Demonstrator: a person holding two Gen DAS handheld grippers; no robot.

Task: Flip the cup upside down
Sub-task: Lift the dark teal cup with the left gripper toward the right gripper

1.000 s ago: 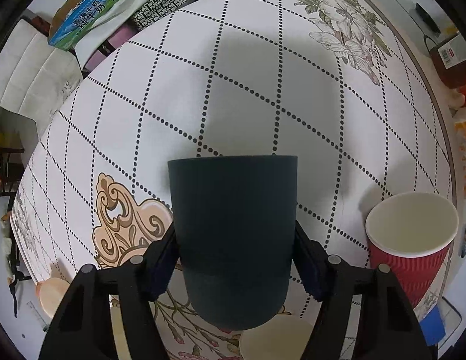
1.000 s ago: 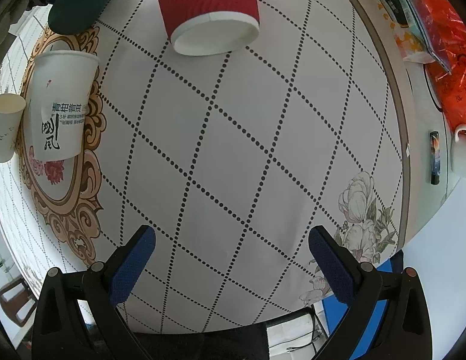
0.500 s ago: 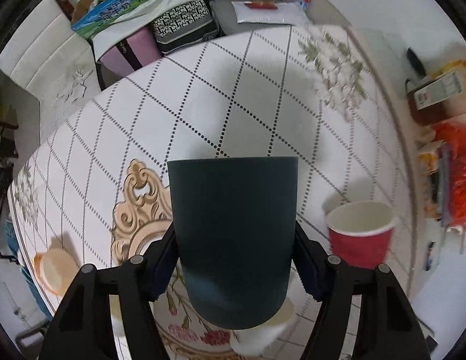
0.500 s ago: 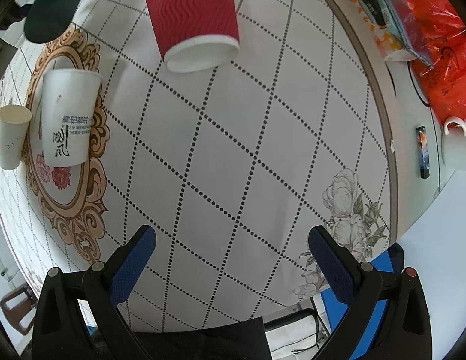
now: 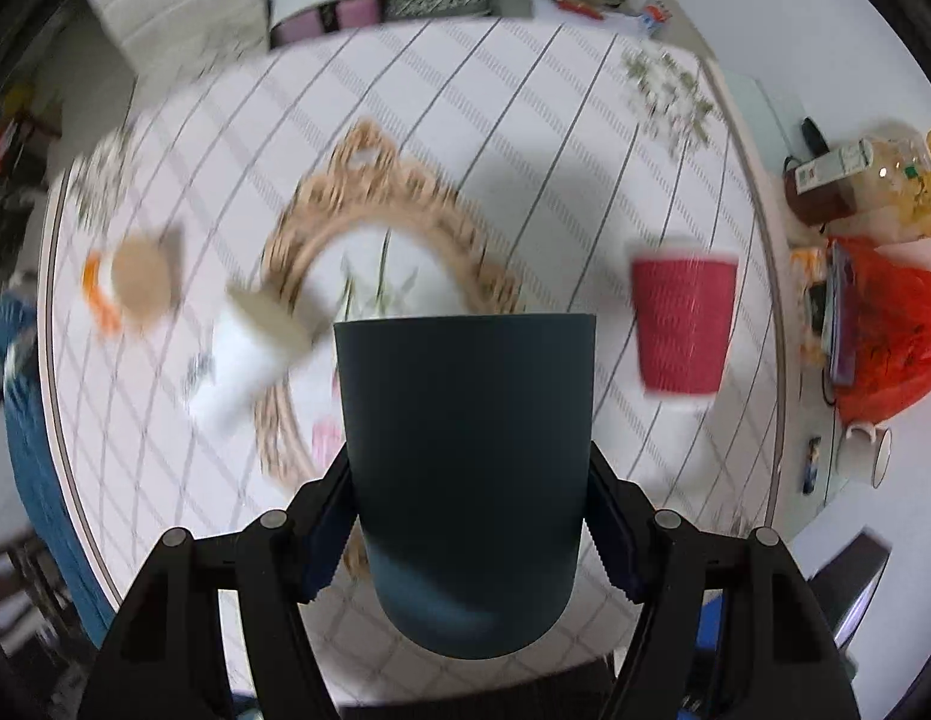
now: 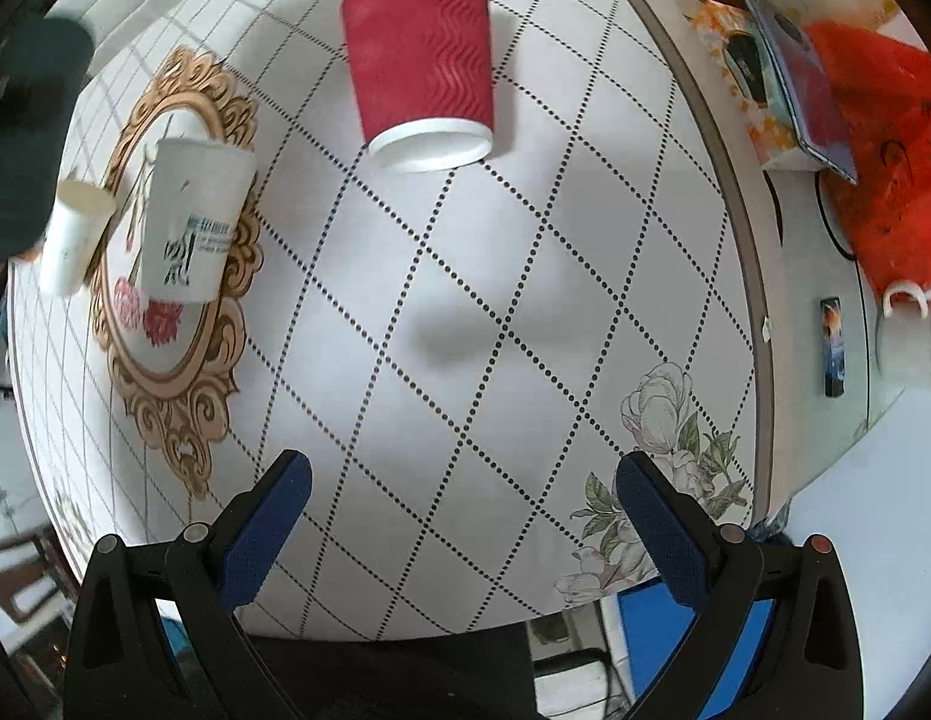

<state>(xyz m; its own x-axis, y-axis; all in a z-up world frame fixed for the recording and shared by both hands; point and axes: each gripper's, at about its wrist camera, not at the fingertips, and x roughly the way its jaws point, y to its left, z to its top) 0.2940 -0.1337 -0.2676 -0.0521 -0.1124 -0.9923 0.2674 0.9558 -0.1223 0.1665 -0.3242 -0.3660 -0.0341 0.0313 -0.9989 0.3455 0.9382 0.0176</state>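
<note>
One dark cup (image 5: 465, 480), three paper cups (image 6: 426, 60).

Matte black left tongs (image 5: 465, 510) and right tongs (image 6: 462, 525), textured navy-blue pads (image 6: 267, 531), round silver screws (image 5: 666, 519)

my left fingers (image 5: 330, 531) half hidden behind dark cup (image 5: 465, 468); cup's opening faces away, inside unseen. beyond fingertips, tablecloth (image 5: 525, 120) and white cups (image 5: 255, 354) smeared by blur. print on large white cup (image 6: 189, 222) left of my right fingers unreadable.
</note>
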